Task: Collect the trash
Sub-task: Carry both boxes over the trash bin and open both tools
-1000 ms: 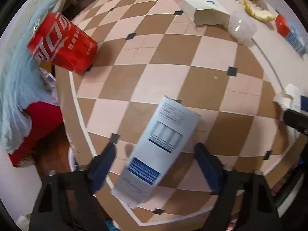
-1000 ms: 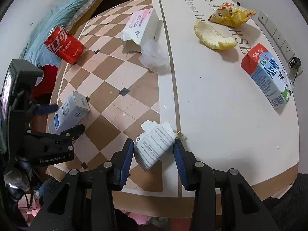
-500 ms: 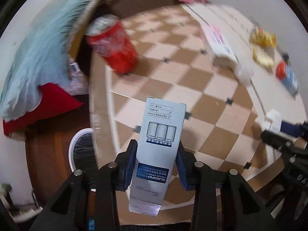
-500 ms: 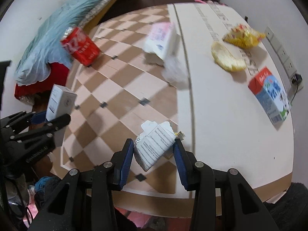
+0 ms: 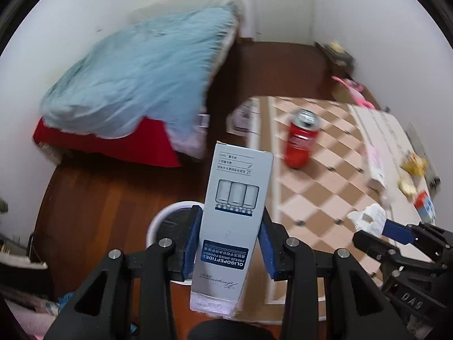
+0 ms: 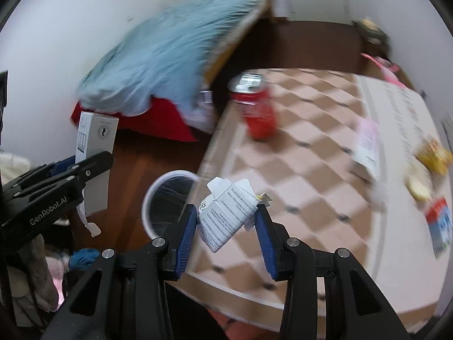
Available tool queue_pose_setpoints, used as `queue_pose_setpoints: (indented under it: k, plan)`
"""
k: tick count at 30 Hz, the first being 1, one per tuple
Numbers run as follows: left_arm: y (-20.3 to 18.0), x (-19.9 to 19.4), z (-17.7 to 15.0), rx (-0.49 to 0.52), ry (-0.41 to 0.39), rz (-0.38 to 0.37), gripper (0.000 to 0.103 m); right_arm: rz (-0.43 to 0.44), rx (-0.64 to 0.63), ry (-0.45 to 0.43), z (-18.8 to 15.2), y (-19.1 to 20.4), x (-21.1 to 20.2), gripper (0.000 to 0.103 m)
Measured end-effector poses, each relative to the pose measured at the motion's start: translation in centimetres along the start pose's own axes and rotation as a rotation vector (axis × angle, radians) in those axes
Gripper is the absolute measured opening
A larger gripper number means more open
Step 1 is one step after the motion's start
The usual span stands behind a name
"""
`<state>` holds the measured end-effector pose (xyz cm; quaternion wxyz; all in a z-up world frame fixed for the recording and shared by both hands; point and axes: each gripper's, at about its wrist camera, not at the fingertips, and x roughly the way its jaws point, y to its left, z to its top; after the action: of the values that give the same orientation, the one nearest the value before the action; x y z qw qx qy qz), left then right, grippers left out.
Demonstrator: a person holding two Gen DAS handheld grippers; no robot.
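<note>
A tall grey-white carton (image 5: 235, 221) (label reading OLIGOPEPTIDES, upside down) stands clamped in my left gripper (image 5: 230, 238) at lower centre of the left wrist view, over the white-rimmed bin (image 5: 167, 221) on the wooden floor. My right gripper (image 6: 225, 226) pinches a torn white carton (image 6: 226, 212) at lower centre, beside the same bin (image 6: 147, 198). A red can (image 5: 301, 138) stands on the checkered table (image 5: 325, 198), right of centre.

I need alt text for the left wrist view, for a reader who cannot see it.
The left gripper clamps a tall pale blue carton above a white-rimmed bin on the wooden floor. To the right, a red can stands on a checkered table.
</note>
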<state>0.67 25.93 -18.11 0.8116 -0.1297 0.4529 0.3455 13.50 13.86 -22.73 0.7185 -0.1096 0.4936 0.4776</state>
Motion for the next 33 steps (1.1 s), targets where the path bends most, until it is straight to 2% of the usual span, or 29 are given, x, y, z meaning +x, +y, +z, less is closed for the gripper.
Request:
queue_pose_setpoints:
  k: [5,10,15,20,23,25,26,27,29,31,32,33]
  plan:
    - [6.1,0.9,-0.6,-0.099,0.012,0.052,0.035,0.061,-0.096,0.037,1.8,6.4,4.7,0.044]
    - [11.8,4.6,-2.1,-0.235,0.077,0.067,0.035,0.078,-0.166,0.111,2.5,10.5,10.8,0.044]
    - [16.0,11.0,-3.5,-0.406,0.201,-0.053,0.035,0.071,-0.202,0.205,3.3,12.3,17.8,0.044]
    - [17.8,16.3,-3.4,-0.483,0.307,-0.149,0.035,0.057,-0.197,0.28,4.4,12.9,23.4,0.044]
    - [18.5,17.4,-3.3,-0.513,0.329,-0.164,0.037,0.077,-0.187,0.303,5.3,13.0,25.5,0.047]
    - [19.2,17.6,-3.7,-0.523,0.339,-0.147,0.046,0.096,-0.178,0.309,5.8,13.1,26.6,0.048]
    - [19.7,17.6,-3.9,-0.541,0.337,-0.143,0.065,0.112,-0.169,0.319,6.0,13.1,27.1,0.053]
    - [20.1,17.5,-4.1,-0.552,0.33,-0.14,0.083,0.117,-0.163,0.326,6.1,13.1,27.3,0.063]
    - [21.0,17.2,-4.8,-0.569,0.322,-0.111,0.087,0.12,-0.149,0.323,6.2,12.8,27.6,0.076]
    - [21.5,17.2,-5.6,-0.569,0.338,-0.079,0.09,0.124,-0.149,0.328,6.2,12.7,27.9,0.078]
    - [21.6,17.2,-6.0,-0.56,0.345,-0.046,0.098,0.111,-0.149,0.328,6.1,12.6,27.9,0.085]
    - [21.7,16.9,-6.3,-0.549,0.342,-0.016,0.1,0.091,-0.155,0.323,6.0,12.5,27.9,0.095]
